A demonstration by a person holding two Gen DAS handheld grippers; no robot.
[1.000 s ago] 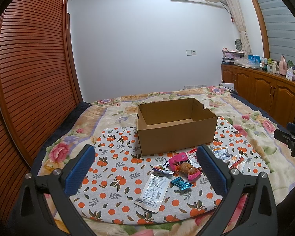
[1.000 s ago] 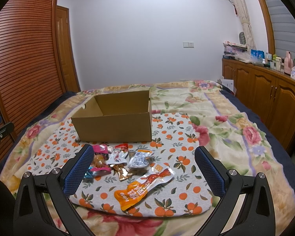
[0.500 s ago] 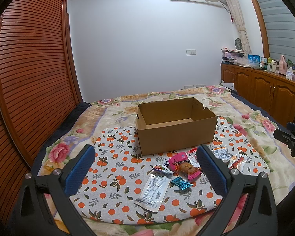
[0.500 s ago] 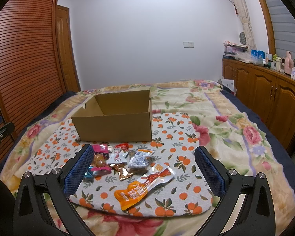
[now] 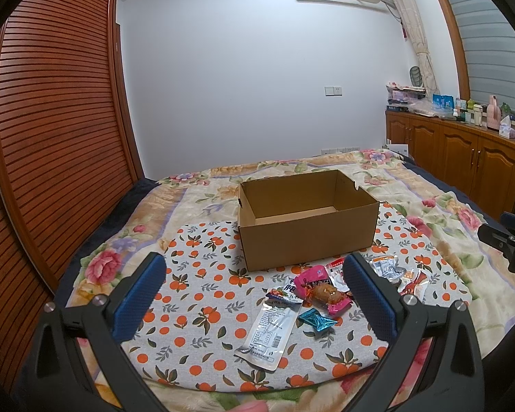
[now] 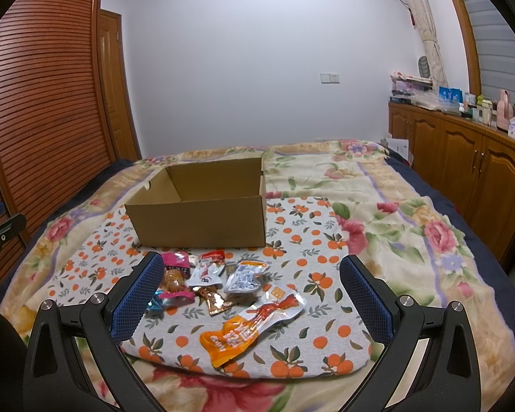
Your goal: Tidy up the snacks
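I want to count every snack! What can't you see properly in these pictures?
- Floor of the cardboard box: left wrist view, mostly hidden by its front wall.
- Pink packet: right wrist view, partly behind the right gripper finger.
- Print on the white packet: too small to read.
- Small blue candy: right wrist view, nearly hidden.

Open cloth (image 5: pixel 202 295) left of the snack pile (image 5: pixel 321 292); cardboard box (image 5: pixel 305 226) walls off the far side, its top open.
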